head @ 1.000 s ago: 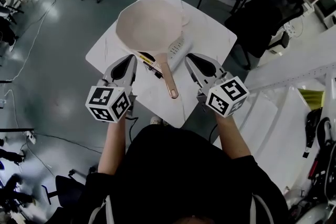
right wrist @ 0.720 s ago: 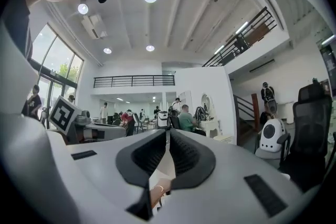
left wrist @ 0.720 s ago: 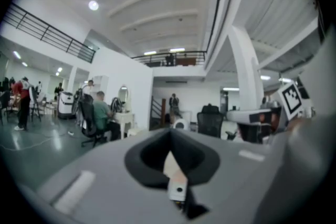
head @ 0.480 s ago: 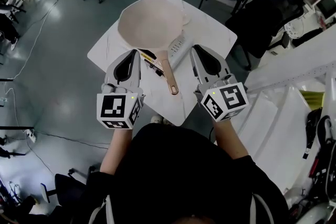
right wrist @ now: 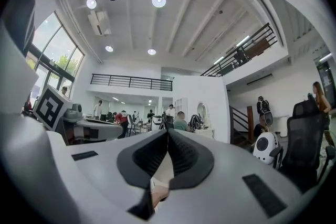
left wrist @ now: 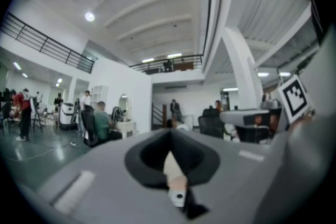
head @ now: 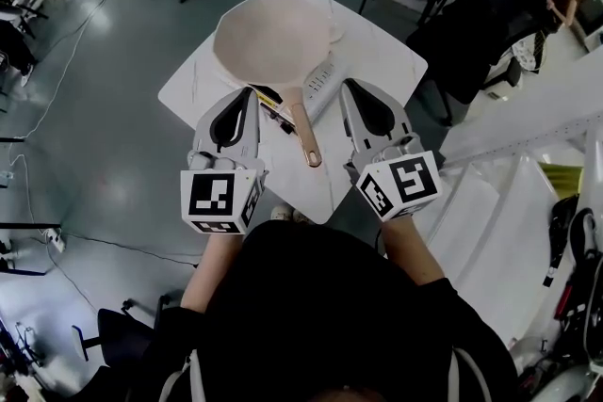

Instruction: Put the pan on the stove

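Head view alone: pan point(head: 268, 38) on white worktop point(head: 382, 61), handle point(head: 301, 129) pointing to 6 o'clock between left tongs point(head: 249, 93) and right tongs point(head: 347, 88). Tongs views catch only ceiling point(left wrist: 157, 2); both pairs closed, empty

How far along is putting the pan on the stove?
Done: unclear. The round beige pan rests on the white square table, its rim over a grey ribbed appliance, perhaps the stove. In hand: nothing; the left hand-held gripper and right hand-held gripper are shut, empty. Left: possibly lifting the pan onto it.
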Available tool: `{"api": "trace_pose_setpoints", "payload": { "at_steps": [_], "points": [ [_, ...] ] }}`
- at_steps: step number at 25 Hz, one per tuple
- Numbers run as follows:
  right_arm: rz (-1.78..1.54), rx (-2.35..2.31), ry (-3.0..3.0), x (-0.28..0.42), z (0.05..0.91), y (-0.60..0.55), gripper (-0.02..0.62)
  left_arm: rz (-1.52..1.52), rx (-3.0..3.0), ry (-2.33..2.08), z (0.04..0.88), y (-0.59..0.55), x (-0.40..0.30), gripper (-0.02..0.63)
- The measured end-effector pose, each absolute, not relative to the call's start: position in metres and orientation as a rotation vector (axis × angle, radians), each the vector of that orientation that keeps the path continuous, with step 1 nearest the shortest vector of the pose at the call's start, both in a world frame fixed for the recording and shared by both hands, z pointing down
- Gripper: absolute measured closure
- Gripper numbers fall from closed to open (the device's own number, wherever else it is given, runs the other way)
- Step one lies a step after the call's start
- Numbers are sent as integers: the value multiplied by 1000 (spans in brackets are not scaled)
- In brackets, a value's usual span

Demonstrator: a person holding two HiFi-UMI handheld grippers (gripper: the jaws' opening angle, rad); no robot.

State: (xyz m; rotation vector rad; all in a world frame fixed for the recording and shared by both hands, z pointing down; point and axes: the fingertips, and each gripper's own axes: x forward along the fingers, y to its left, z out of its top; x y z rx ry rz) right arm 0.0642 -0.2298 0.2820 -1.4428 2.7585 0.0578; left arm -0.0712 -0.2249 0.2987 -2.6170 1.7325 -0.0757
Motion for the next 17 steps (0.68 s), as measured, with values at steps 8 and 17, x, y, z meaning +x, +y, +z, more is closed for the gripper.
{"api": "trace_pose_setpoints", "payload": {
  "at_steps": [8,17],
  "points": [
    [87,-1460,2752,63,281,-230,574,-79,-2596,1744,299,-225,-73,598],
    [109,-1448,2764,60,281,-229,574,-85,-2569,1764,298,-225,-78,598]
  ]
}}
